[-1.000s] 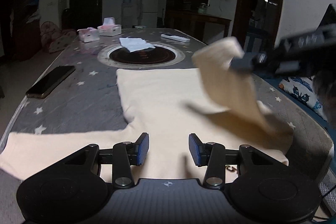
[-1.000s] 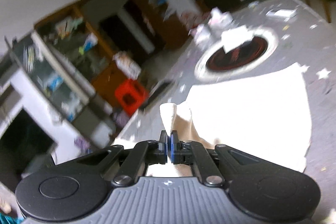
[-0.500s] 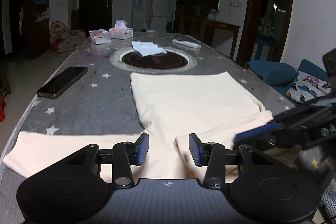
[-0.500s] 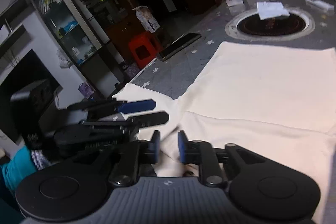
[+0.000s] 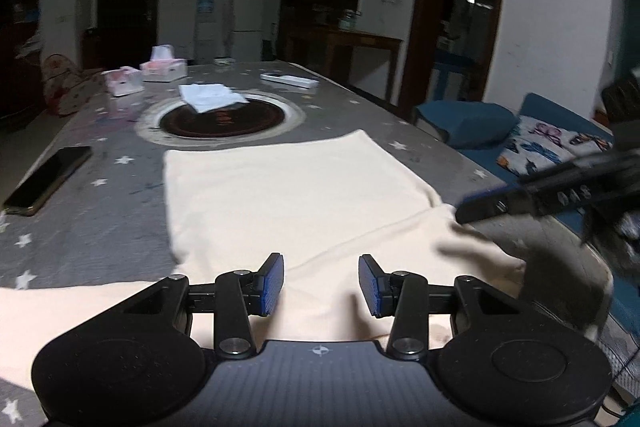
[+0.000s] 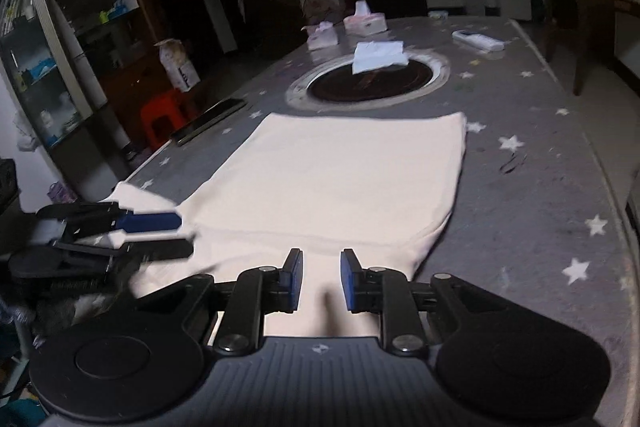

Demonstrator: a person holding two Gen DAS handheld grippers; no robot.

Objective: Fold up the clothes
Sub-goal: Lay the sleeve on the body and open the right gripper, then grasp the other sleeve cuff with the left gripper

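The left fingers [image 5: 321,285] are standing apart with nothing between them and are closing slightly, hovering over the near edge of the cream garment [image 5: 288,195]. The right fingers [image 6: 321,279] are parted by a narrow gap, also empty, hanging over the sleeve [image 6: 320,247] folded across the garment's near part. The garment is lying flat on the bench [image 6: 520,187], its body running away from both hands toward the round inset [image 6: 368,83]. The other sleeve [image 5: 60,311] is stretching out flat to the left, its long axis across the view, just beside the left fingers. Judging by that, the left hand is the nearer one for folding it in.
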